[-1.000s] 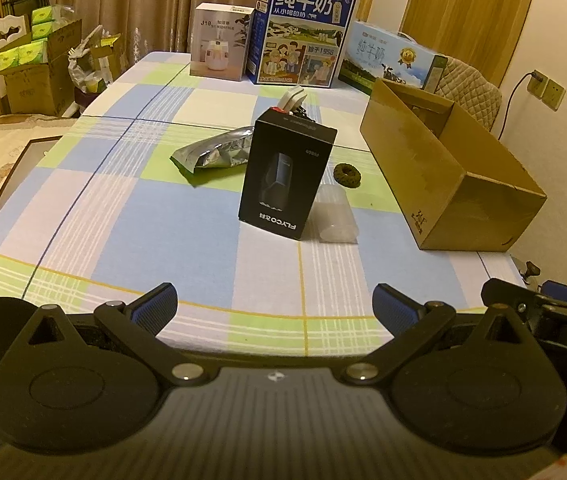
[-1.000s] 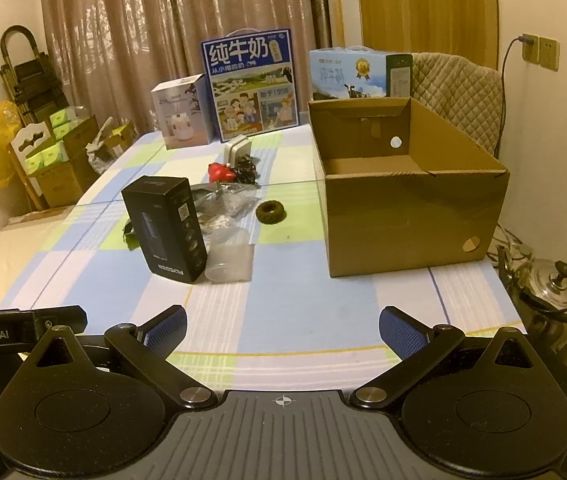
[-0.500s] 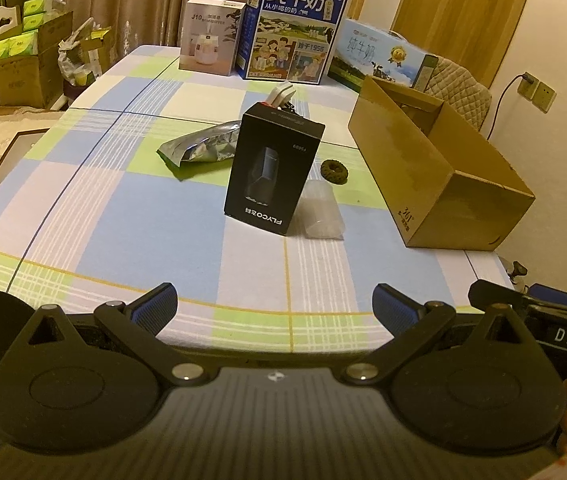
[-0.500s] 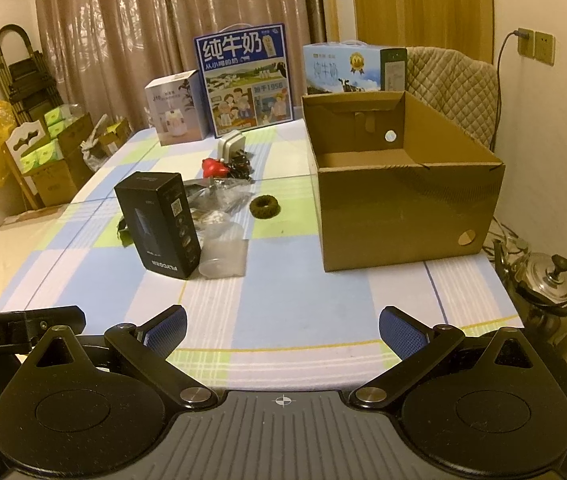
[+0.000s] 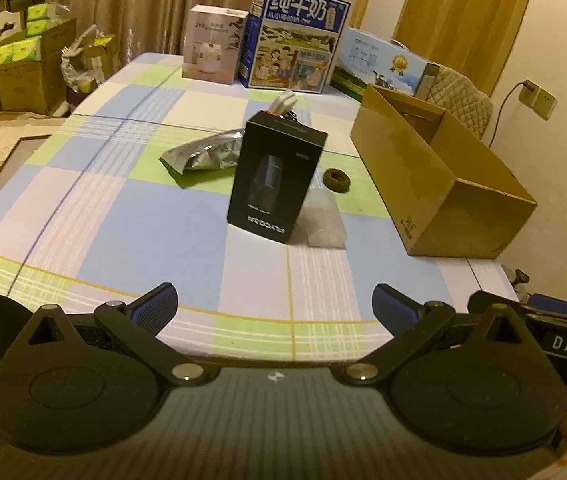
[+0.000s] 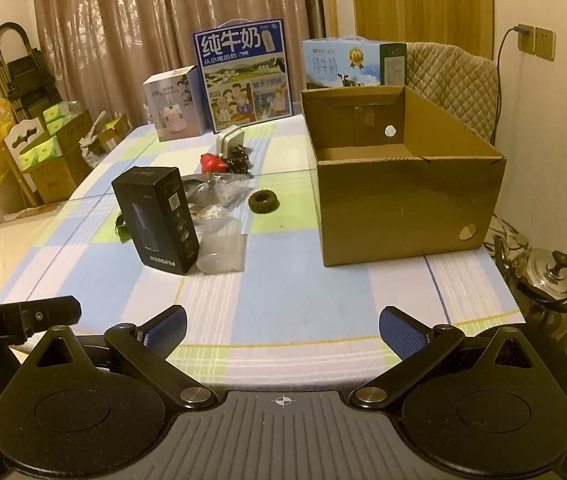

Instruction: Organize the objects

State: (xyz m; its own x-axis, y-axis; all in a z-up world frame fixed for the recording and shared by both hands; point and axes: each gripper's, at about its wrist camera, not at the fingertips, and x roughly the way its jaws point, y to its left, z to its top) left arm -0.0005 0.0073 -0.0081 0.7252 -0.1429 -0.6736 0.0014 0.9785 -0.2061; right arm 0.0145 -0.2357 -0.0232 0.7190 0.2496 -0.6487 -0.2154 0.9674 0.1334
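Currently you have the foil pouch [image 5: 207, 153] lying flat left of centre on the table [image 5: 131, 240]; judge it light, crinkly and slippery, best pinched at a sealed edge. Just right of it the black carton [image 5: 277, 182] stands upright, its printing upside down. It looks stiff and fairly light; take it across its two narrow sides, low enough that it does not tip. Touching its right side lies a clear plastic piece [image 5: 323, 220], likely thin and easily crushed. Beyond that sits a dark ring [image 6: 263, 201], apparently soft. The open cardboard box [image 6: 403, 200] stands along the right edge, with no contents visible inside.

Your left gripper [image 5: 275, 306] is spread wide, holding and touching nothing, above the near edge. Your right gripper [image 6: 282, 326] is likewise spread wide and empty, above the near right corner.
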